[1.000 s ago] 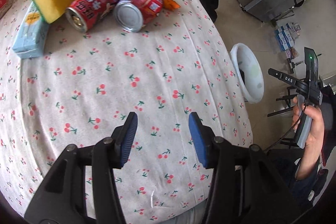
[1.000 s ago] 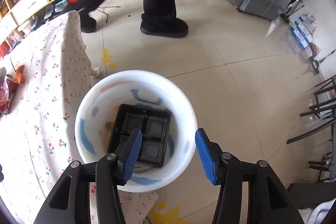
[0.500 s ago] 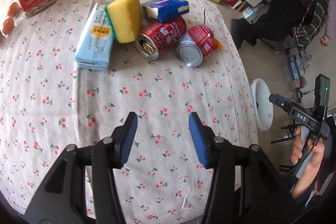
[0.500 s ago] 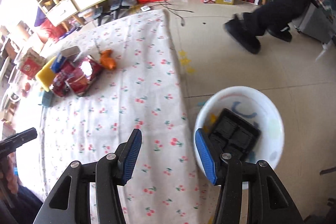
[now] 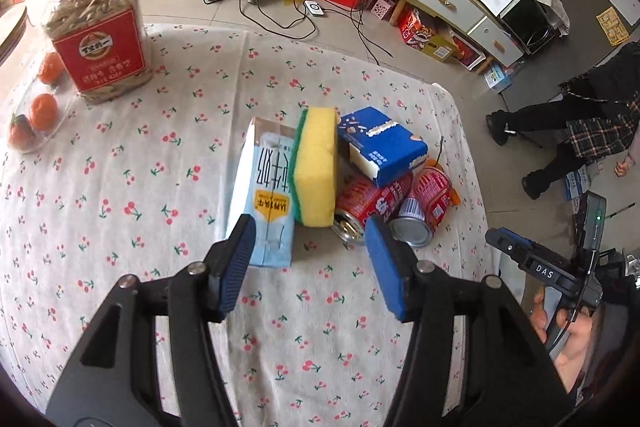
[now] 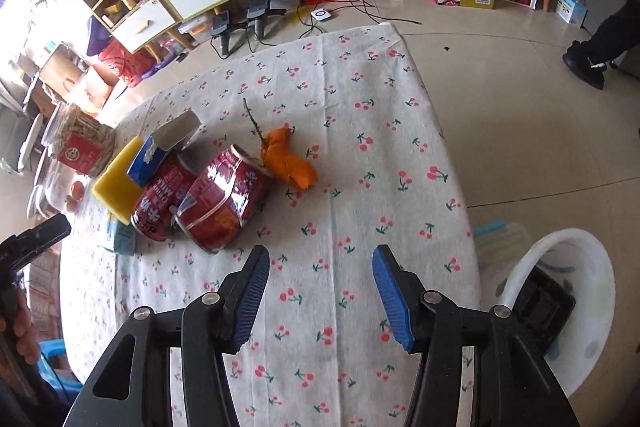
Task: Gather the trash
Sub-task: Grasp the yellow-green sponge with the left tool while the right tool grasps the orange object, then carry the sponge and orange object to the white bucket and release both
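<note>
I see the trash in one heap on the cherry-print cloth: a light blue milk carton (image 5: pixel 266 203) lying flat, a yellow sponge (image 5: pixel 316 167) leaning on it, a blue box (image 5: pixel 380 143) resting on two red cans (image 5: pixel 400 203) that lie on their sides, and orange peel (image 6: pixel 288 159) beside them. On the floor, the white bin (image 6: pixel 596 291) holds a black tray (image 6: pixel 544 303).

Soft daylight enters upper left in the right wrist view; fisheye bends dark-cornered edges.
</note>
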Demonstrator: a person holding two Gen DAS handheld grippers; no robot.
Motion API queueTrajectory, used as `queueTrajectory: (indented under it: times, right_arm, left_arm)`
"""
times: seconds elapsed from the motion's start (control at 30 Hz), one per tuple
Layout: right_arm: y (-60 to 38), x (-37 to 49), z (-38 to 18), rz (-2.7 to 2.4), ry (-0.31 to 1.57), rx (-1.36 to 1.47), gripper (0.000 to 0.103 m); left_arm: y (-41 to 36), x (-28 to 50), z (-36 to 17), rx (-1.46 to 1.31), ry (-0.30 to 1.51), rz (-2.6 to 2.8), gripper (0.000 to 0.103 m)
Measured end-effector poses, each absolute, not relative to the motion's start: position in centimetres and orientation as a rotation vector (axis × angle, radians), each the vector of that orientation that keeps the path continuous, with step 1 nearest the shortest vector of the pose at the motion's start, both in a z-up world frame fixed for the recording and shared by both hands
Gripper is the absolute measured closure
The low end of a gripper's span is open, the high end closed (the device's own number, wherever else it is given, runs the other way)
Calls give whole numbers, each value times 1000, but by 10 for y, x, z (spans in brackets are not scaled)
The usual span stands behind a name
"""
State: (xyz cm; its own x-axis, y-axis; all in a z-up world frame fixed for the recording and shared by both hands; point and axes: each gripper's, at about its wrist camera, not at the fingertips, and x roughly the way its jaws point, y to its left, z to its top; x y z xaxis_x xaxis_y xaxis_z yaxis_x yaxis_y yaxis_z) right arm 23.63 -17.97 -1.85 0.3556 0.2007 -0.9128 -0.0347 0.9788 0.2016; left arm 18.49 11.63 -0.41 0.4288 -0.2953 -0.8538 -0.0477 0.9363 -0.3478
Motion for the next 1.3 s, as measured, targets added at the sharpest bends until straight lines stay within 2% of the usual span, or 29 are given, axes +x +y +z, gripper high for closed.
queueTrajectory:
  times: [0.53, 0.6, 0.67, 0.7, 0.73, 0.83, 1.3]
  right_arm:
    - [-154, 313, -50, 182, 1167, 210, 50]
    - [-148, 318, -60, 182, 1187, 188, 57]
    - [-146, 320, -68, 207, 1204, 190, 65]
    - [-146, 320, -68, 221, 1205, 200, 74]
    - [-145, 320, -67, 229, 1208, 206, 80]
    - [-142, 318, -58, 224, 1204, 181, 89]
    - [-170, 305, -33, 213, 1173, 246, 92]
  left_arm:
    - [98, 230, -26, -255, 1171, -160, 45]
    - [98, 231, -30, -250, 1177, -168, 48]
    - [99, 233, -33, -246, 1184, -167, 62]
    - [99, 234, -35, -254, 1192, -174, 69]
    - [100, 235, -36, -266, 1190, -177, 69]
    - [99, 234, -34, -267, 1181, -178, 72]
    - [112, 215, 7, -376, 1086, -217, 73]
